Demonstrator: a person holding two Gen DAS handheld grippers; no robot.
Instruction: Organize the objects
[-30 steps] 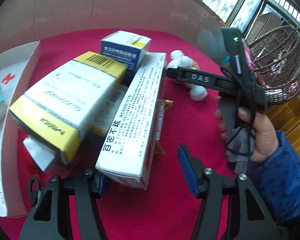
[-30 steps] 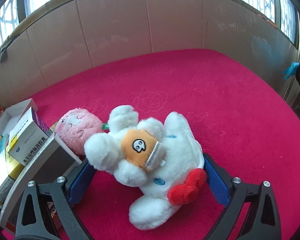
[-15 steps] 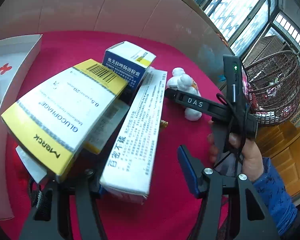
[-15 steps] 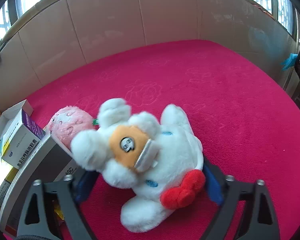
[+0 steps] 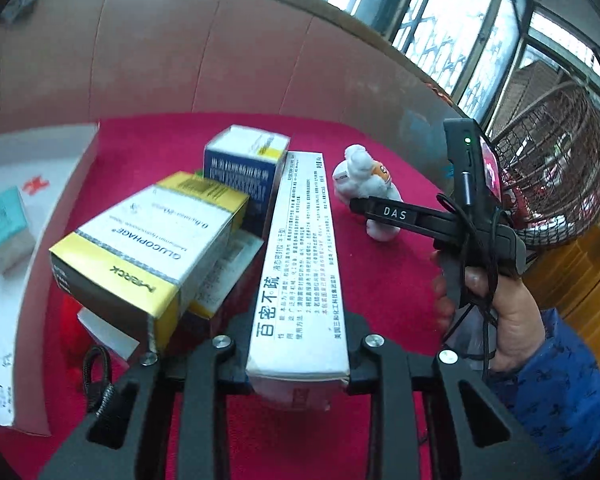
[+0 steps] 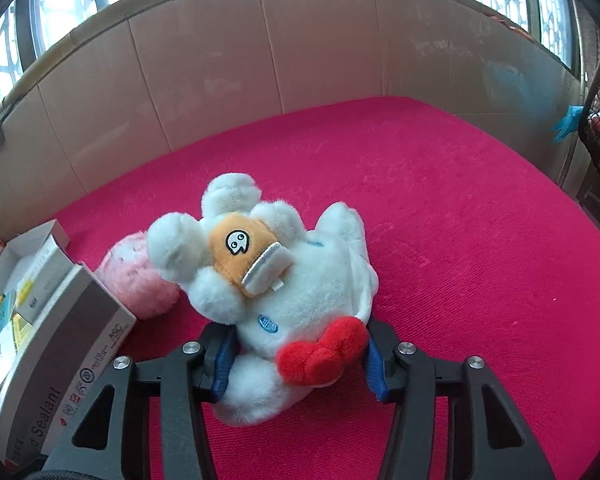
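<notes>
A pickup step appears under way on both sides. The left gripper (image 5: 298, 354) is clamped shut on the near end of a long white sealant box (image 5: 300, 264), whose long axis runs toward the far edge of the red cushion (image 6: 440, 220). The right gripper (image 6: 296, 354) is closing around a white plush toy (image 6: 296, 300) lying mid-cushion, head away. Lifting both clear probably comes next.

- The left gripper (image 5: 298, 354), at the bottom centre of its own view, has its jaws clamped tight.
- The right gripper (image 6: 296, 354), bottom centre, has its jaws closing.
- The right hand (image 5: 496, 316), blue-sleeved, lower right, grasps the handle.
</notes>
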